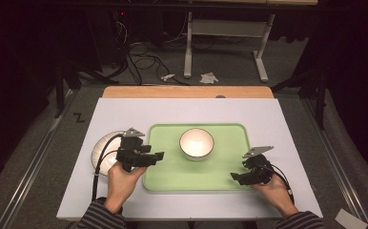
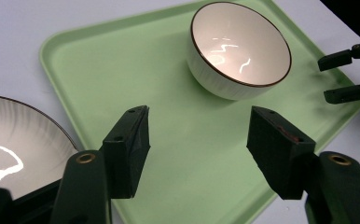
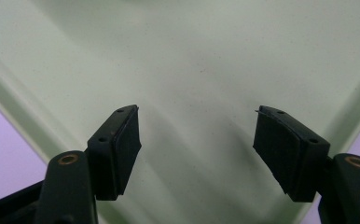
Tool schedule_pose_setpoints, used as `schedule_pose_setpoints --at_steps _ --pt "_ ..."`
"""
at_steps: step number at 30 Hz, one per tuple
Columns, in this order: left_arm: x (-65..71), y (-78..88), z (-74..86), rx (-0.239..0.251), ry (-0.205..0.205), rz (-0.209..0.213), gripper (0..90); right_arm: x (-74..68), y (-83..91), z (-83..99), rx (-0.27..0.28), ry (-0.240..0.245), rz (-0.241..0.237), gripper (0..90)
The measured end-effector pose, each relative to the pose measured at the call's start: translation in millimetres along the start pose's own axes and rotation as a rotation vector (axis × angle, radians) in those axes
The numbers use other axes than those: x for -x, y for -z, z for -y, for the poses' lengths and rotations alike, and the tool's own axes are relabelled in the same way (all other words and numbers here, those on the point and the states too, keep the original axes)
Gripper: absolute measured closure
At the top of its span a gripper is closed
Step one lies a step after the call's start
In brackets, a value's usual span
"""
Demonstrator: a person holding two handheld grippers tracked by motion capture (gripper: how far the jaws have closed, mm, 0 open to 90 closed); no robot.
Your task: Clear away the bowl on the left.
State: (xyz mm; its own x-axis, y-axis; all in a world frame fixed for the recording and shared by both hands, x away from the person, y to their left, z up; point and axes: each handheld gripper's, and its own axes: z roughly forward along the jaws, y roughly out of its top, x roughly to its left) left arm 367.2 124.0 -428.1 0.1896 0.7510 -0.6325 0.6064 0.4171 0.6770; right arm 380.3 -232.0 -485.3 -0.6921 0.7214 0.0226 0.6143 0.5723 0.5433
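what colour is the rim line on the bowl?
Dark brown, a thin line round the white bowl on the green tray. The left gripper view shows it best.

Striped sleeves; black grippers, grey plates

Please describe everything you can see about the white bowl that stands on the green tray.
The bowl is round and white, glossy like glazed ceramic, with a thin dark line around its rim and faint vertical ribs on the outer wall. It stands upright and empty; light reflects inside it. It rests on the green tray, in the far middle part in the high view. Only the tray touches it; the left gripper and the right gripper are open and apart from it.
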Motion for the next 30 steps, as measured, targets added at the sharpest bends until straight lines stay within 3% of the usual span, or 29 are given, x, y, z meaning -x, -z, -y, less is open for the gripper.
schedule_pose_setpoints --at_steps 11,19,20,23,26,30 --pt "1.9 -1.9 16.8 -0.026 0.005 0.008 39.0 -0.5 0.2 0.2 -0.002 0.003 -0.005 32.7" --pt "0.0 -7.5 27.8 -0.081 -0.045 -0.004 39.0 1.0 -0.6 0.0 -0.012 -0.002 -0.003 32.6" --pt "0.7 -8.9 29.2 -0.079 -0.031 -0.005 39.0 1.1 -0.6 0.2 -0.009 -0.003 -0.004 32.6" --pt "-0.2 -11.0 32.0 -0.09 -0.044 -0.016 39.0 1.1 -0.3 0.4 -0.009 -0.006 -0.003 32.6" --pt "-5.5 -18.0 39.9 -0.13 -0.087 -0.053 39.0 1.3 -1.5 0.3 -0.016 -0.006 -0.008 32.5" --pt "-8.9 -21.3 41.4 -0.151 -0.088 -0.063 39.3 1.4 -1.9 0.2 -0.016 0.001 -0.008 32.5"
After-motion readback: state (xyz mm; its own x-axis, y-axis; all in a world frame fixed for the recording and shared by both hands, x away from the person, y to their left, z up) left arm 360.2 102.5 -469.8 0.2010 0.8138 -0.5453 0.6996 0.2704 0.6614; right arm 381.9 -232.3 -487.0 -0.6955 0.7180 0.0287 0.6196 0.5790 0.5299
